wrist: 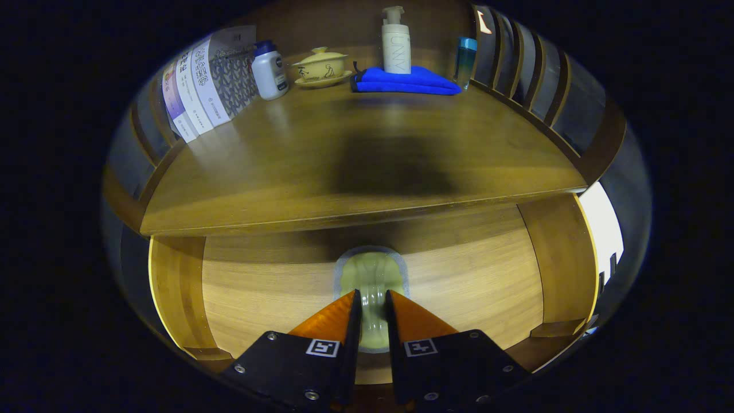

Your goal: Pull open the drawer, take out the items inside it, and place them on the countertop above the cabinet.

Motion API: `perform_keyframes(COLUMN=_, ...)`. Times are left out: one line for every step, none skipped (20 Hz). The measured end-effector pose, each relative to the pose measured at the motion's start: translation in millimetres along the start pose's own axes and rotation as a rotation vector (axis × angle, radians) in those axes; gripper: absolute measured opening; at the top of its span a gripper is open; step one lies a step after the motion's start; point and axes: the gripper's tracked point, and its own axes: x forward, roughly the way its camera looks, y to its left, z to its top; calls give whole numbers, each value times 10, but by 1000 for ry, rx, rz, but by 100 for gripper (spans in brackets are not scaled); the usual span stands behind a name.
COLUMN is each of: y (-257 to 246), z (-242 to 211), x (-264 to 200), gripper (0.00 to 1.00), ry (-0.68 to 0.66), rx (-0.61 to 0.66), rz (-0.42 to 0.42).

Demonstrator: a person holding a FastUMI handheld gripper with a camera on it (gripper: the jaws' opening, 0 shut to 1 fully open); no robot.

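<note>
Drawer front [275, 287] sat directly below the overhanging countertop [344, 172], flush between the cabinet's side posts and not yet pulled out, so nothing of its contents could be seen. At its middle was a pale, ribbed drawer handle [371, 269] set in a greyish surround. The gripper [373, 301] had its two fingers drawn in close on either side of that handle, the tips seeming to press on its central ridge, though whether both pads truly bit on it was hard to tell from this angle.

The main risk looked like a slip: the handle appeared smooth and glossy, and if the pinch was shallow or only grazing the ridge, a backward pull might have let the fingers slide off and leave the drawer shut. A pull angled upward could also have knocked the gripper against the countertop's edge, which hung close above the handle. Pulling off-axis might have jammed the drawer against the side posts.

At the back of the countertop stood some books [200, 80], a white bottle [269, 71], a lidded yellow cup [321, 66], a pump bottle [395, 43] on a blue cloth [404, 80] and a teal bottle [465, 57], well apart from the front edge, leaving bare wood for the items
</note>
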Motion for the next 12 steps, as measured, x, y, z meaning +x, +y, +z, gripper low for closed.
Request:
perform_keyframes(y=-2, z=-10, x=1, gripper=25, ry=2, rx=-3, rz=0)
perform_keyframes(y=0, z=-8, x=-5, gripper=23, ry=1, rx=-13, rz=3)
perform_keyframes(y=-9, z=-28, x=-10, gripper=22, ry=2, rx=-27, rz=0)
perform_keyframes(y=-48, z=-39, x=-39, gripper=20, ry=-1, rx=-40, rz=-17)
perform_keyframes(y=-82, z=-56, x=-64, gripper=19, ry=-10, rx=-56, rz=-36)
perform_keyframes(y=-98, z=-74, x=-96, gripper=16, ry=-17, rx=-72, rz=-47)
perform_keyframes(y=-92, z=-90, x=-143, gripper=16, ry=-29, rx=-88, rz=-52)
perform_keyframes(y=-76, z=-84, x=-204, gripper=15, ry=-43, rx=-100, rz=-52)
perform_keyframes(y=-65, z=-95, x=-273, gripper=15, ry=-58, rx=-108, rz=-52)
perform_keyframes(y=-53, z=-92, x=-370, gripper=15, ry=-74, rx=-116, rz=-50)
perform_keyframes(y=-49, z=-83, x=-468, gripper=15, ry=-91, rx=-125, rz=-55)
perform_keyframes(y=-55, z=-55, x=-586, gripper=15, ry=-112, rx=-127, rz=-60)
